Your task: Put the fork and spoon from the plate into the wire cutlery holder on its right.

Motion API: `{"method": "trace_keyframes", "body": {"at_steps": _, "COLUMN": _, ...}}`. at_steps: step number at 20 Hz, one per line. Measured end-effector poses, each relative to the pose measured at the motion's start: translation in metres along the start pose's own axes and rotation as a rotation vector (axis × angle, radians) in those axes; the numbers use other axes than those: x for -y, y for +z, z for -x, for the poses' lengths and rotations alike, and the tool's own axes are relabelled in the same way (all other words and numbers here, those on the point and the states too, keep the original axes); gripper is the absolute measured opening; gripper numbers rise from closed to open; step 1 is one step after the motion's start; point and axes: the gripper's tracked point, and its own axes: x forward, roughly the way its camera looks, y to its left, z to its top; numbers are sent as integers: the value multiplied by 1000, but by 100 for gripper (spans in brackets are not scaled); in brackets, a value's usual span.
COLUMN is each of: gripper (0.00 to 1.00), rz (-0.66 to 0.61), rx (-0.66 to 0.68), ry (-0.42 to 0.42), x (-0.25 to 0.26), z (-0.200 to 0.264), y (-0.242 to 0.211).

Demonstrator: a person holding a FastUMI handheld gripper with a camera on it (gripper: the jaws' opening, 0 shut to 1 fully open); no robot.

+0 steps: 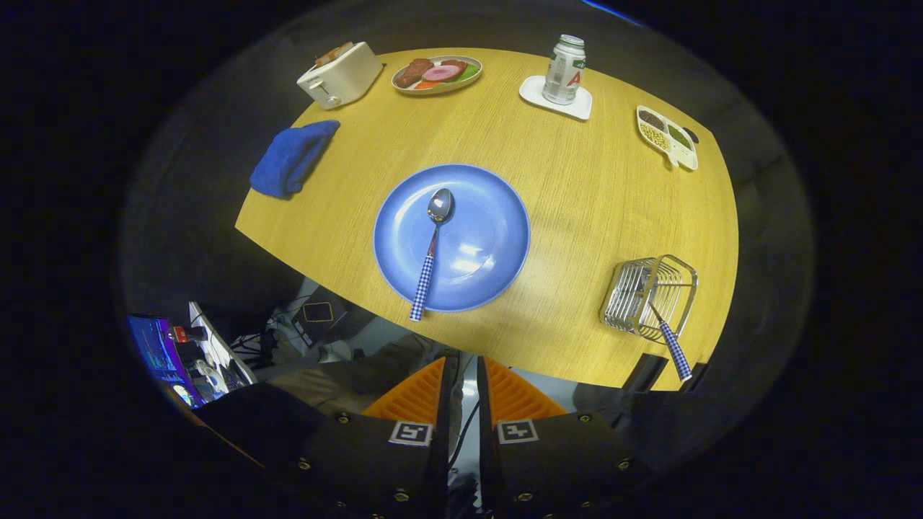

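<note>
Jaws nearly together, holding nothing, near of the tabletop (591, 194). Your fork (674, 346) sits in the wire cutlery holder (649, 295); spoon (433, 245) lies on the blue plate (490, 216).

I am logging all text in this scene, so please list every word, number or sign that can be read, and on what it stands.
No text here can be read.
Can on the white coaster: label print, too small and blurred to read.
Screen below the table: blurred, unreadable.
Gripper: square markers, patterns without letters; its fingers stand close together, holding nothing.
</note>
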Motion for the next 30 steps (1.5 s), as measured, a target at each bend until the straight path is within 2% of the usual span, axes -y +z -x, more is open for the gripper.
{"method": "trace_keyframes", "body": {"at_steps": 12, "gripper": 18, "rz": -64, "rx": -36, "ry": 54, "x": -38, "z": -49, "y": 40}}
{"method": "trace_keyframes", "body": {"at_steps": 16, "gripper": 19, "rz": -95, "rx": -68, "ry": 63, "x": -44, "z": -65, "y": 40}}
{"method": "trace_keyframes", "body": {"at_steps": 30, "gripper": 21, "rz": -119, "rx": -146, "ry": 21, "x": -51, "z": -117, "y": 47}}
